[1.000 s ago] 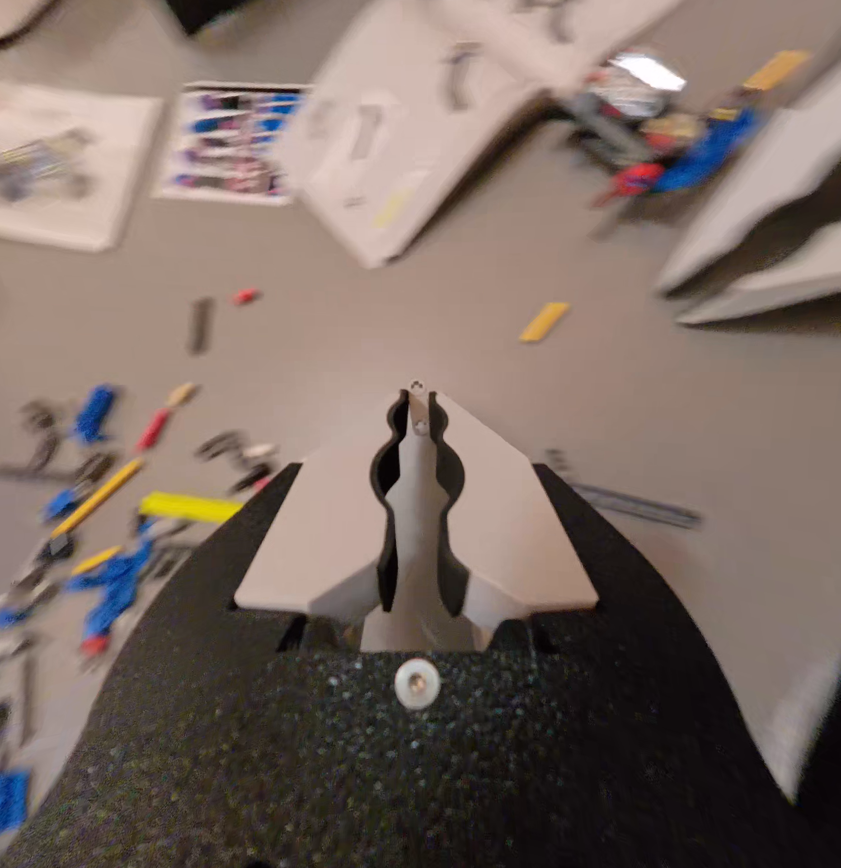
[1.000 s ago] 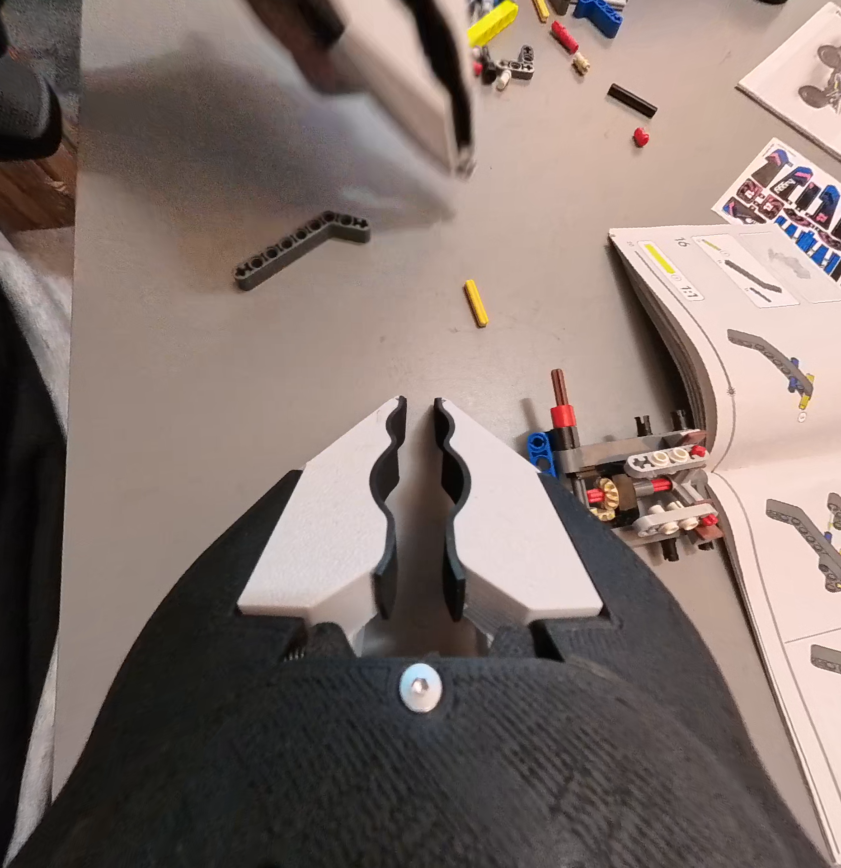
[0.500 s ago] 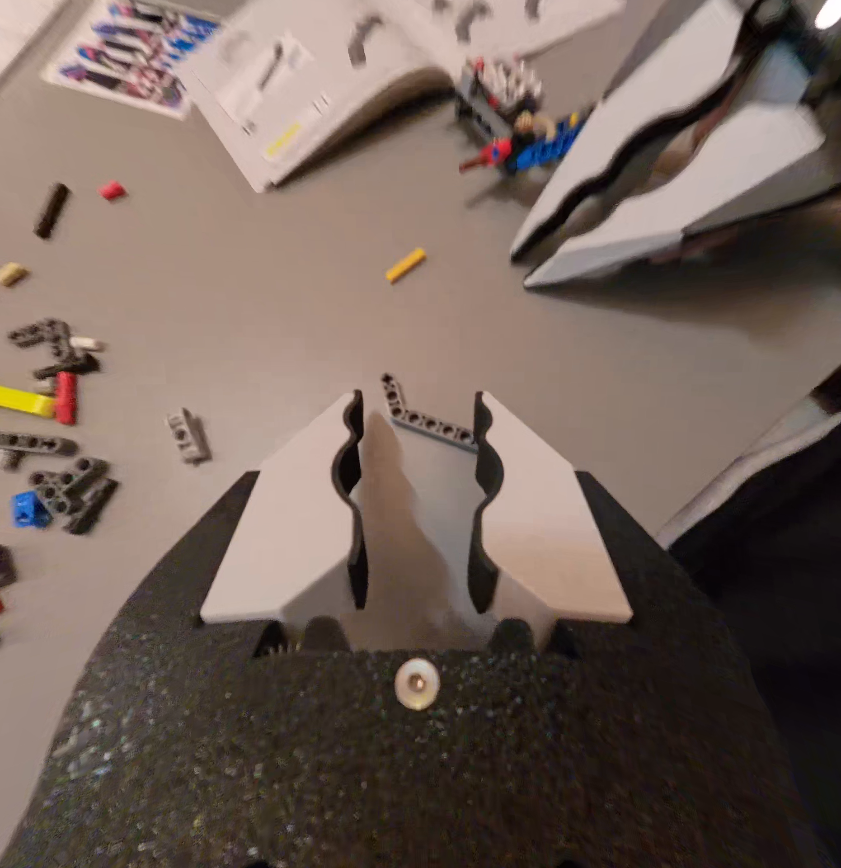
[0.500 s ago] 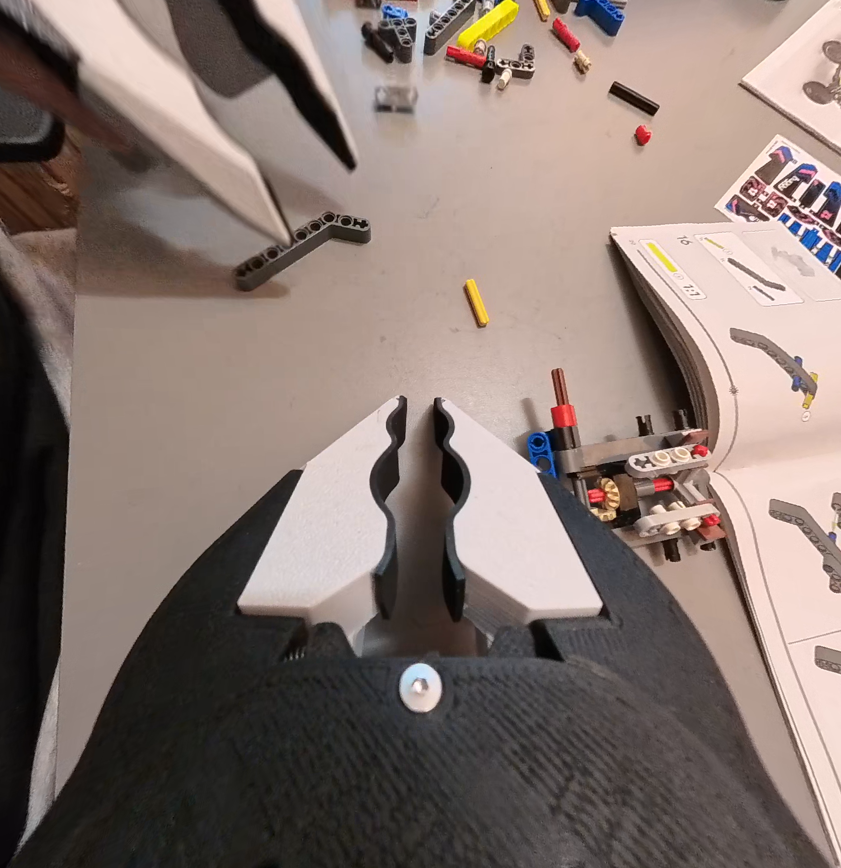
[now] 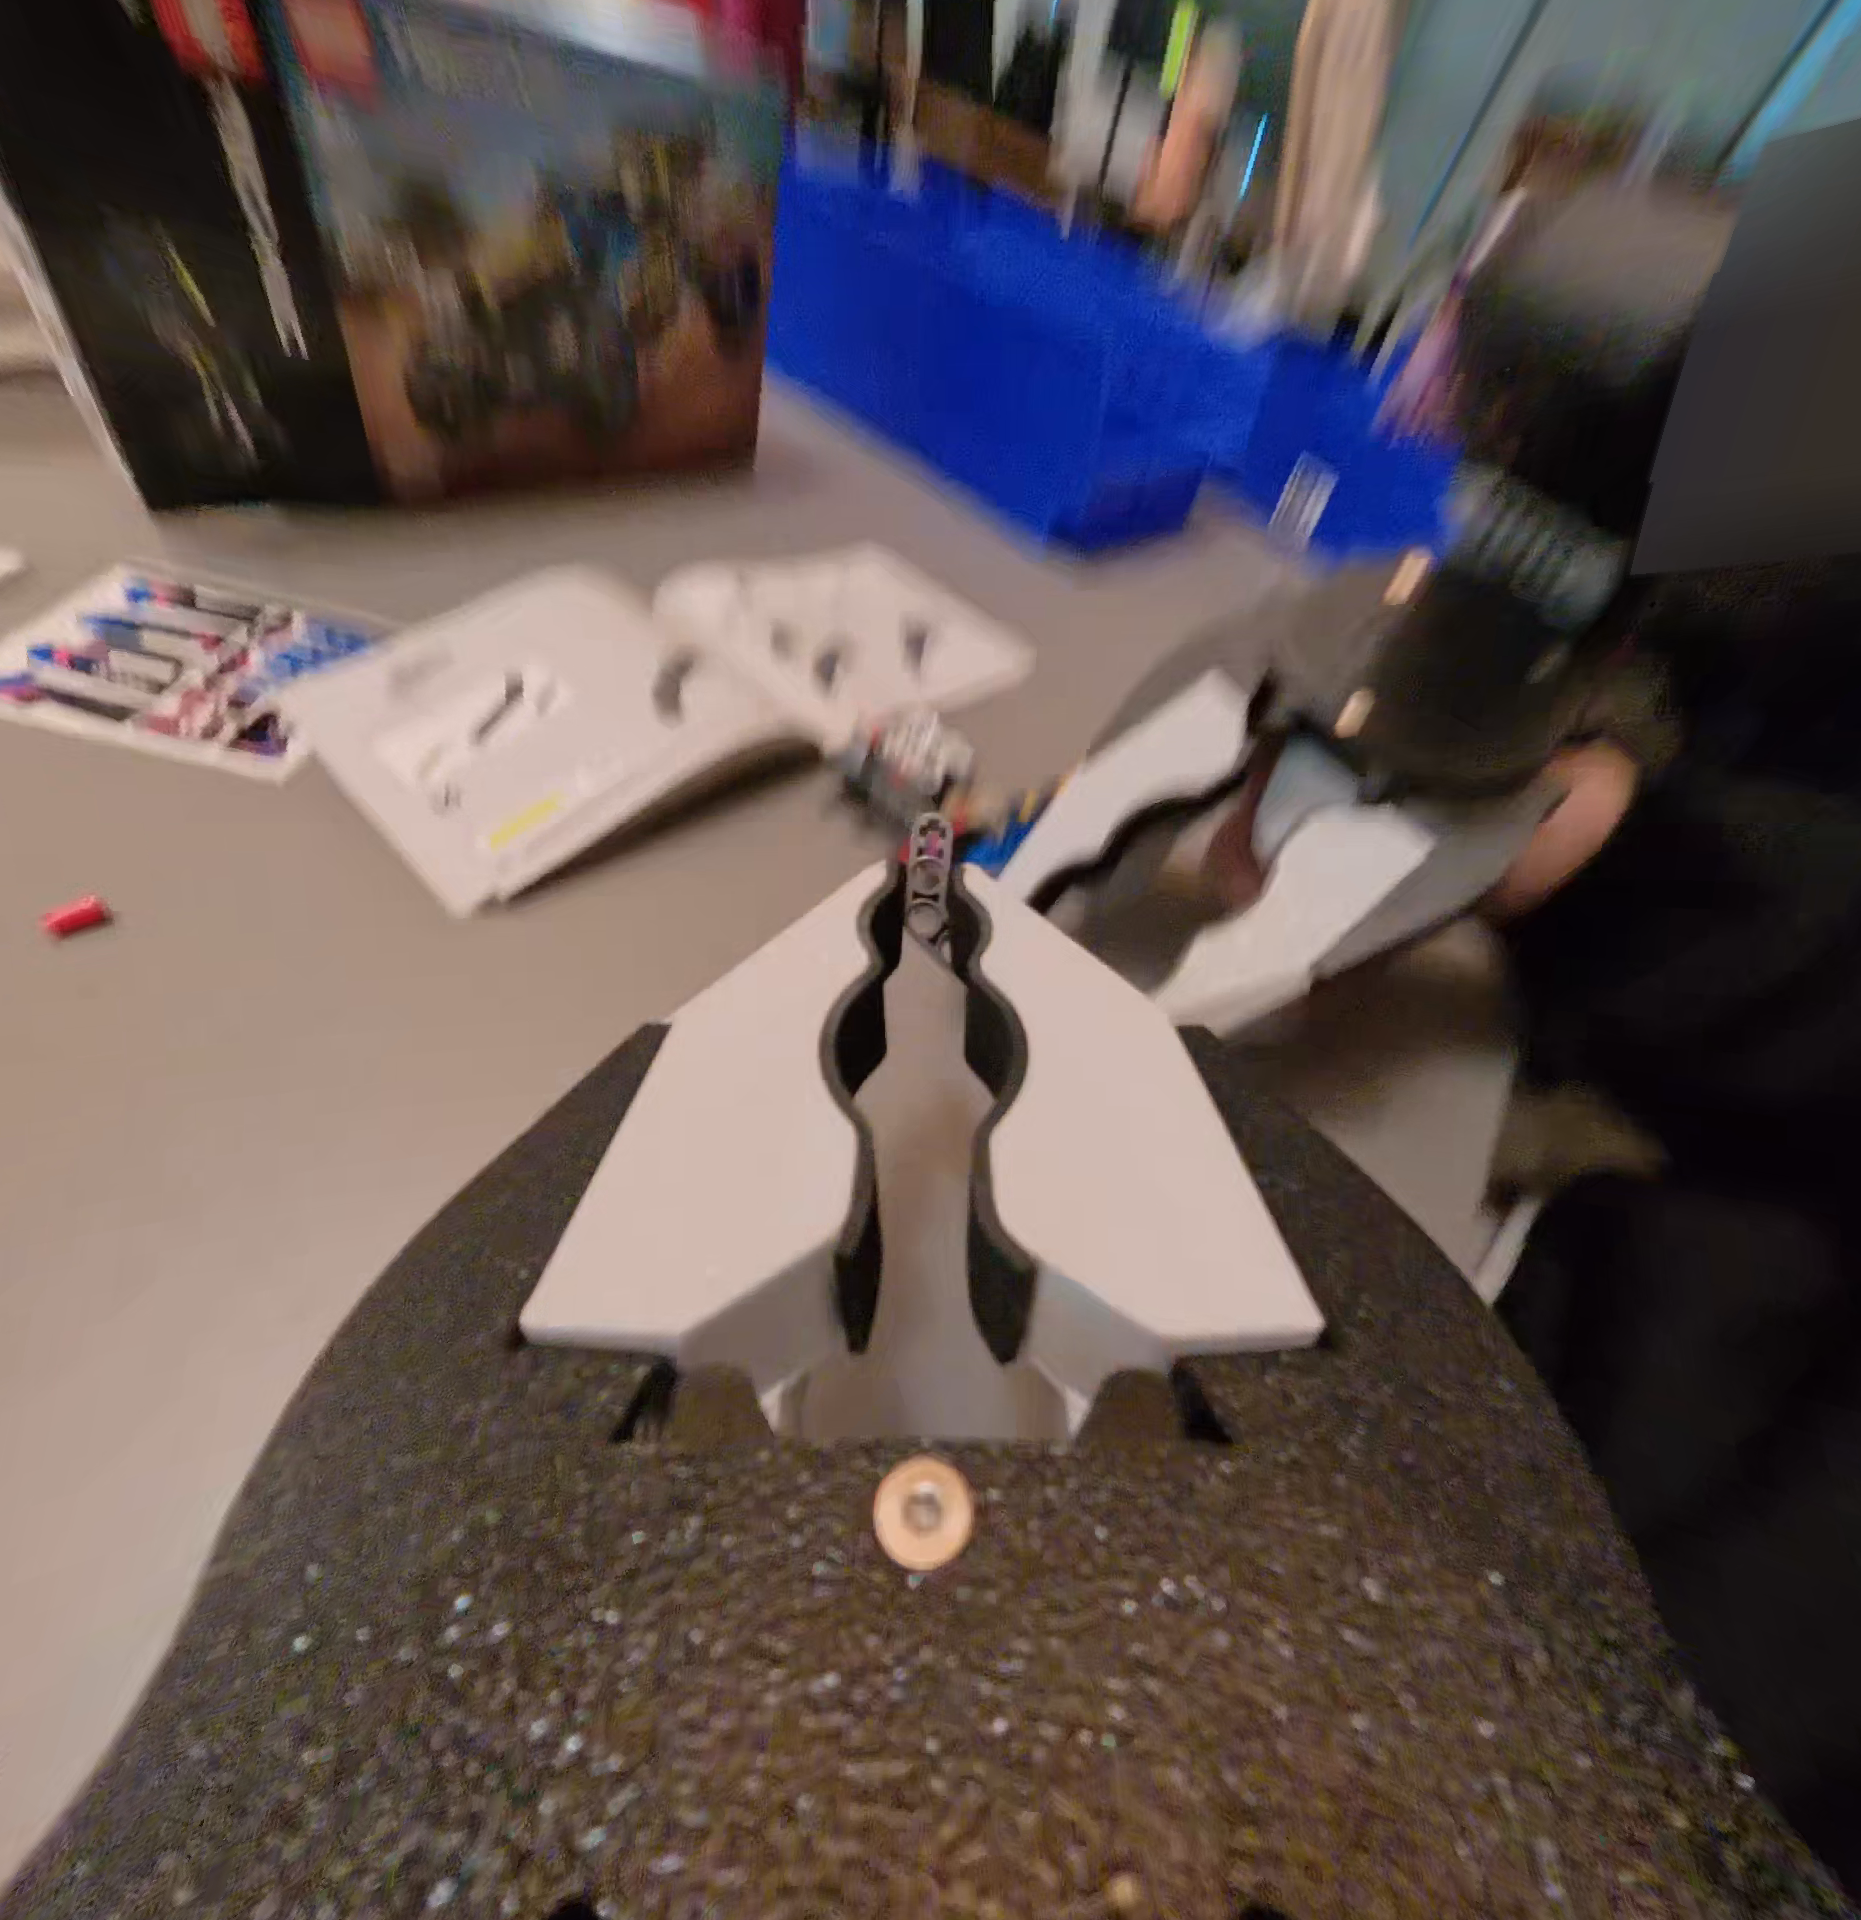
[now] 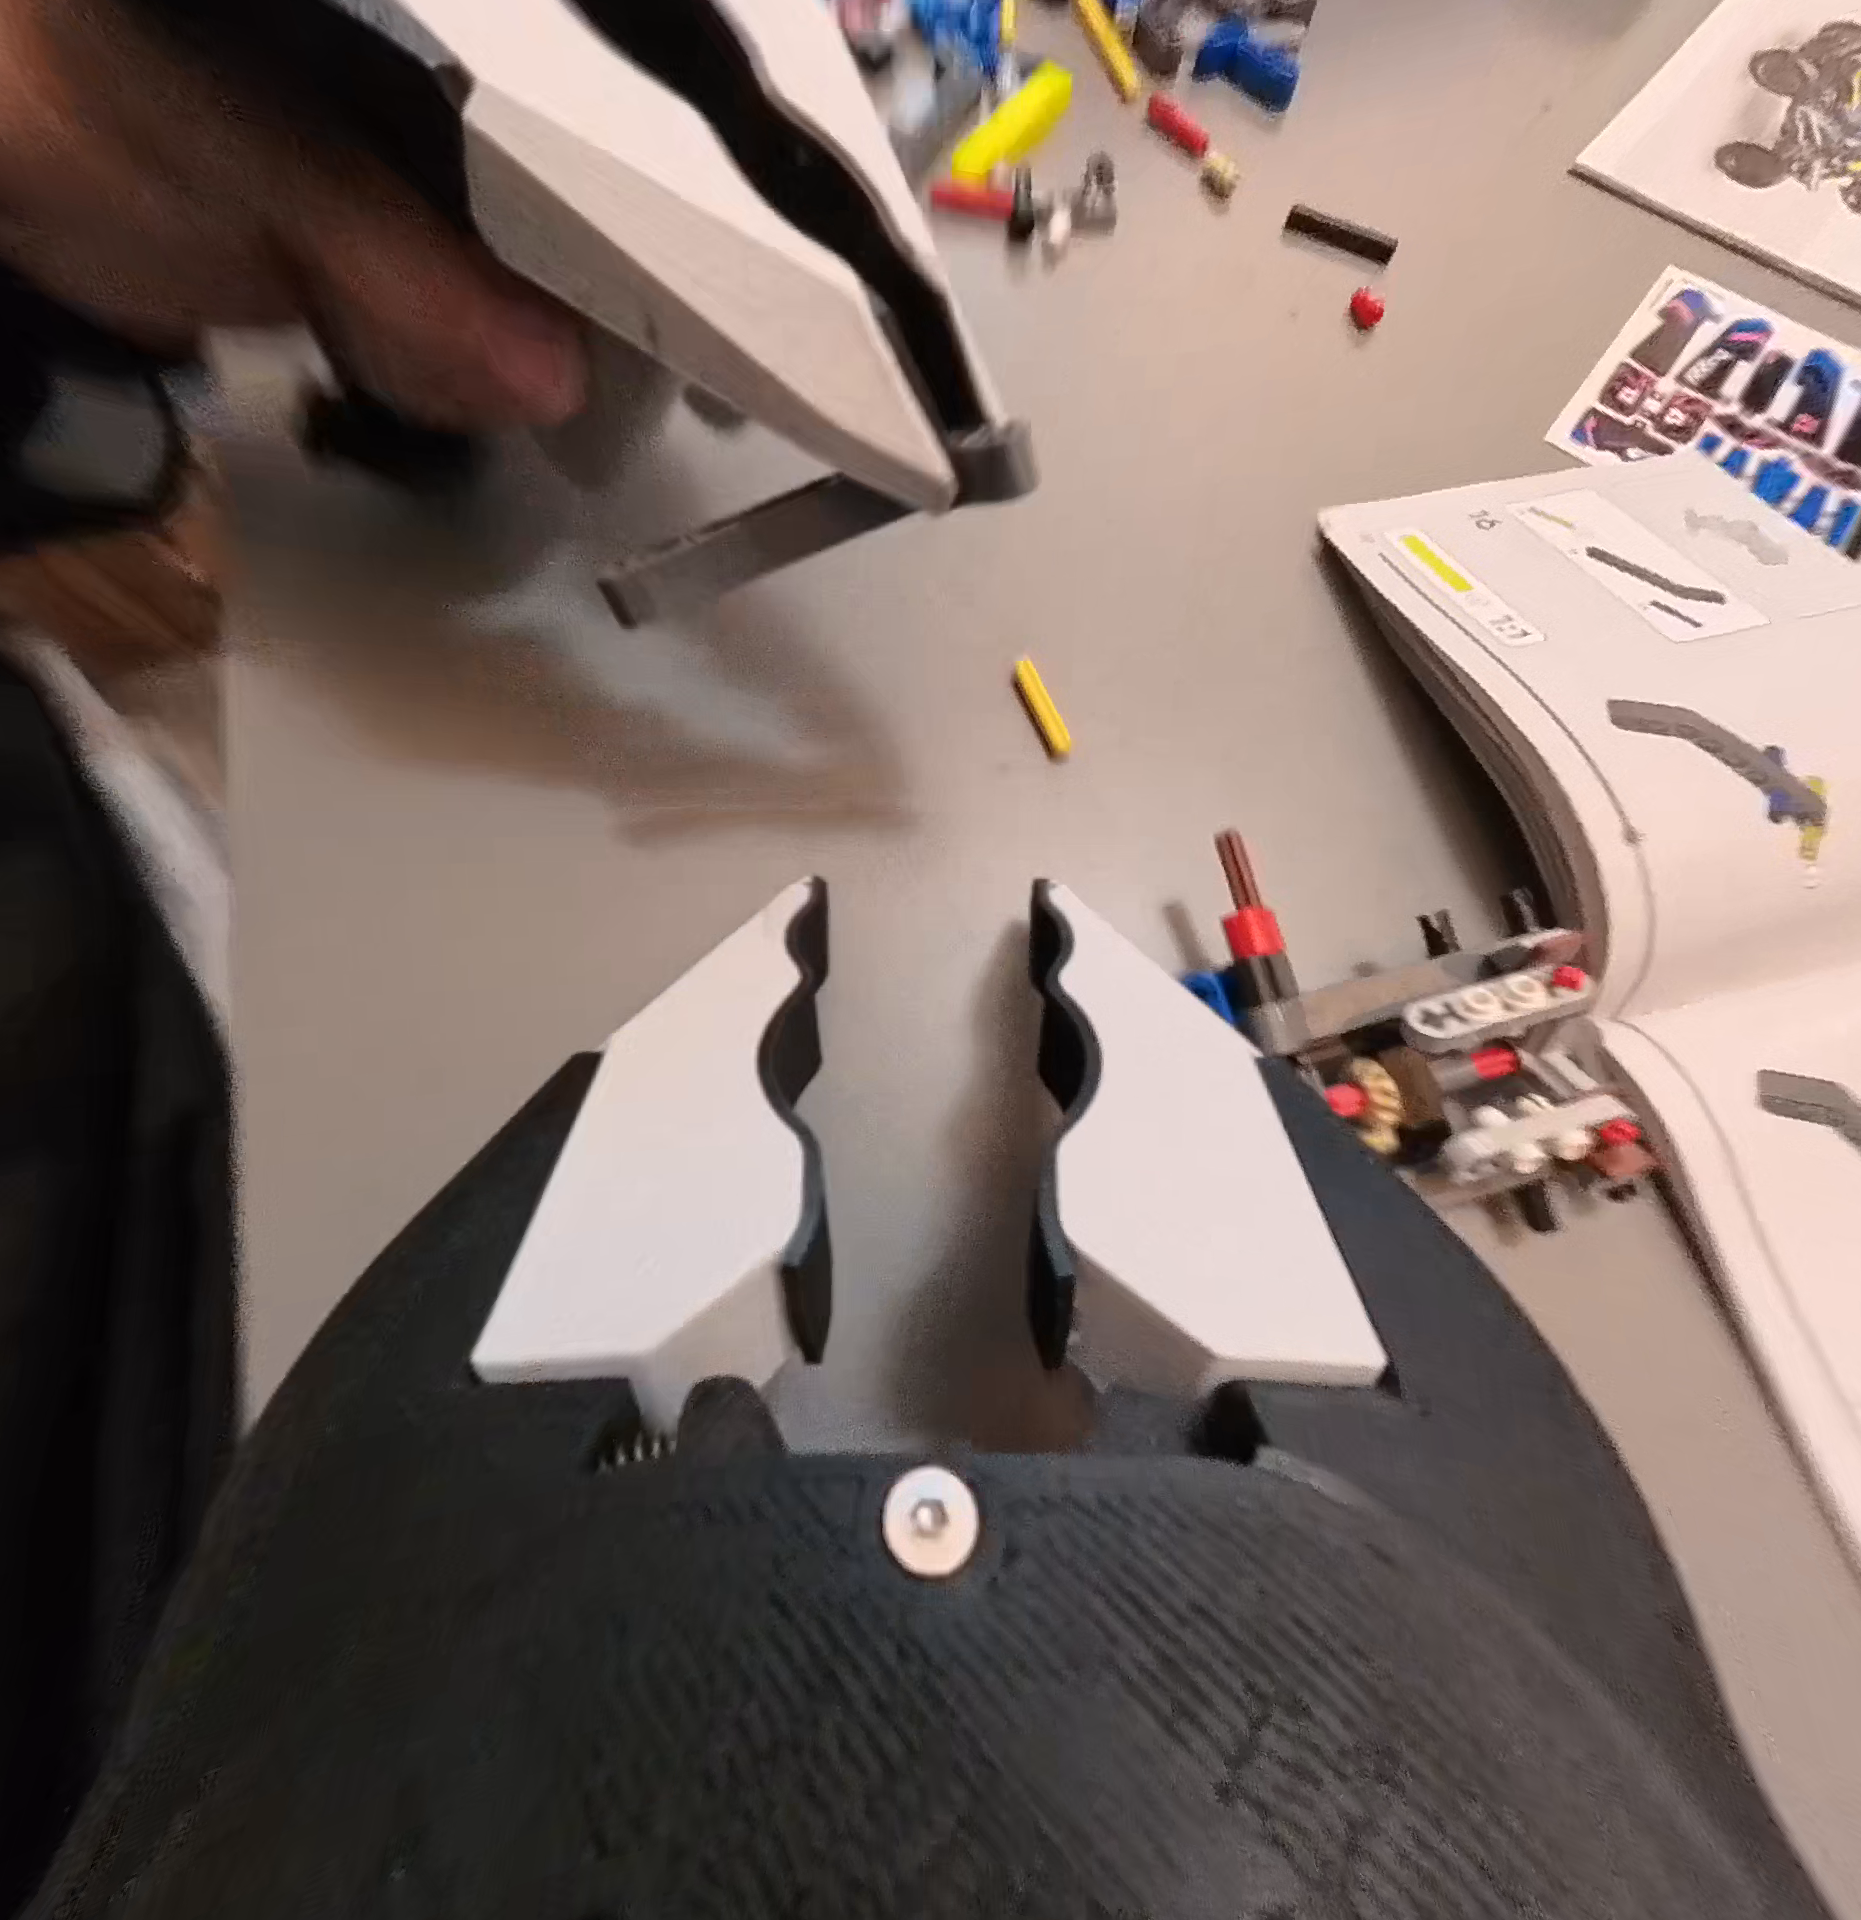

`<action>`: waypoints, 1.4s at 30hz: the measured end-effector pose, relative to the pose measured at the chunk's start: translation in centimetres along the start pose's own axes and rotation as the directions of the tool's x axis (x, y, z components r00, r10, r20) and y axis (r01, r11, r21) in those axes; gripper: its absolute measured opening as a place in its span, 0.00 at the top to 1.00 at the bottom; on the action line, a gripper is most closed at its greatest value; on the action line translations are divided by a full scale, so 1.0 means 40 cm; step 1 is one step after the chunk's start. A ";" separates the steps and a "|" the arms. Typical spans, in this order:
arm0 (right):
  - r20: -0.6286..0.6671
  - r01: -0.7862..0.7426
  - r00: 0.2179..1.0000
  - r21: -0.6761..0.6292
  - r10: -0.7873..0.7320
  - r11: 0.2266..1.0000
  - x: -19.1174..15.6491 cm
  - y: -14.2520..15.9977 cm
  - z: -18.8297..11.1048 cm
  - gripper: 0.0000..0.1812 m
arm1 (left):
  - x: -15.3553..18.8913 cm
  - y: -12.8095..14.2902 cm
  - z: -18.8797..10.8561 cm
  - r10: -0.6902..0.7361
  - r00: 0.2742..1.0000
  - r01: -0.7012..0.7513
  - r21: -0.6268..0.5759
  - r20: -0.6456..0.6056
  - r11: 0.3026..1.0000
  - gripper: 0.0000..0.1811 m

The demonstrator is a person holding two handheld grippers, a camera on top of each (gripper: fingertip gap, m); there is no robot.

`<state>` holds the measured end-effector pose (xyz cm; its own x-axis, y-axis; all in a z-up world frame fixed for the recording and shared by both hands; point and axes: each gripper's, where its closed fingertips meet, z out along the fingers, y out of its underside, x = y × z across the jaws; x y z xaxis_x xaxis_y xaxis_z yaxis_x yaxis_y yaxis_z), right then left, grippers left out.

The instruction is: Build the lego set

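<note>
My left gripper (image 5: 926, 883) is shut on a grey angled beam (image 5: 928, 914) and holds it above the table. In the right wrist view the left gripper (image 6: 973, 442) comes in from the top left, and the beam (image 6: 760, 540) hangs back from its tips. My right gripper (image 6: 928, 914) is open and empty, low over the grey table (image 6: 593, 1039); it also shows in the left wrist view (image 5: 1113, 940). A partly built assembly (image 6: 1425, 1060) of grey, red and tan parts lies just right of the right gripper, against the open instruction booklet (image 6: 1632, 727).
A yellow axle (image 6: 1040, 707) lies between the grippers. Loose parts (image 6: 1061, 104), a black piece (image 6: 1339, 234) and a red piece (image 6: 1367, 307) lie farther off. A sticker sheet (image 6: 1736, 405) lies beyond the booklet. The set's box (image 5: 386, 260) and a blue bin (image 5: 1009, 343) stand at the back. The red piece (image 6: 1367, 307) is about 20 centimetres from both grippers' fingertips. Seen from the left wrist view (image 5: 69, 915) as well.
My left gripper came down open over the grey beam, shut on it and lifted it toward the right gripper. My right gripper's jaws have opened wider; it has stayed in place.
</note>
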<state>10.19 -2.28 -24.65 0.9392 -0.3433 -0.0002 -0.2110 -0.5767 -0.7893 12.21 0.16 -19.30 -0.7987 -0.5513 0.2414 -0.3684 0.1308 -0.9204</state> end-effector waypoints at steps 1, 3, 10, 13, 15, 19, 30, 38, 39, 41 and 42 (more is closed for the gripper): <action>0.048 -0.076 0.996 0.074 0.073 0.994 -0.015 -0.034 -0.004 0.78 | 0.011 -0.045 -0.006 -0.052 0.998 0.057 0.130 -0.037 0.990 0.97; 0.226 -0.276 0.950 0.268 0.218 0.923 -0.049 -0.123 -0.034 0.76 | 0.030 -0.110 -0.026 -0.045 0.994 0.074 0.338 -0.095 0.938 0.97; 0.682 -0.624 0.665 0.285 0.304 0.727 -0.119 -0.201 -0.107 0.77 | 0.107 -0.176 -0.075 0.237 0.968 -0.147 0.587 -0.079 0.796 0.97; 0.761 -0.681 0.599 0.322 0.248 0.658 -0.127 -0.242 -0.150 0.87 | 0.119 -0.171 -0.069 0.297 0.953 -0.211 0.581 -0.056 0.786 0.97; 0.706 -0.649 0.658 0.356 0.262 0.672 -0.116 -0.237 -0.131 0.95 | 0.131 -0.177 -0.071 0.297 0.952 -0.194 0.595 -0.078 0.780 0.97; 0.602 -0.545 0.764 0.407 0.234 0.733 -0.108 -0.227 -0.121 0.96 | 0.130 -0.169 -0.076 0.322 0.944 -0.224 0.585 -0.068 0.780 0.96; 0.023 0.477 0.876 -0.184 -0.482 0.859 -0.037 0.006 0.019 0.96 | 0.063 0.053 -0.097 0.508 0.845 -0.527 -0.097 -0.164 0.845 0.81; 0.120 0.601 0.797 -0.270 -0.593 0.753 -0.019 -0.021 0.054 0.95 | 0.079 0.117 -0.072 0.402 0.886 -0.446 -0.183 -0.233 0.876 0.90; 0.126 0.600 0.798 -0.264 -0.589 0.756 -0.017 -0.023 0.056 0.93 | 0.065 0.124 -0.066 0.411 0.889 -0.449 -0.202 -0.202 0.871 0.90; 0.146 0.592 0.806 -0.240 -0.574 0.770 -0.017 -0.023 0.059 0.94 | 0.051 0.136 -0.059 0.418 0.891 -0.450 -0.230 -0.175 0.863 0.90; 0.144 0.582 0.813 -0.239 -0.565 0.777 -0.011 -0.023 0.058 0.93 | 0.049 0.138 -0.058 0.420 0.891 -0.451 -0.237 -0.172 0.860 0.90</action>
<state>10.60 0.12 -25.33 0.9213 0.1532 0.3573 0.3182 -0.8251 -0.4668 7.50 1.72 -23.20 -0.9483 -0.2944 -0.1187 -0.0694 0.5569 -0.8277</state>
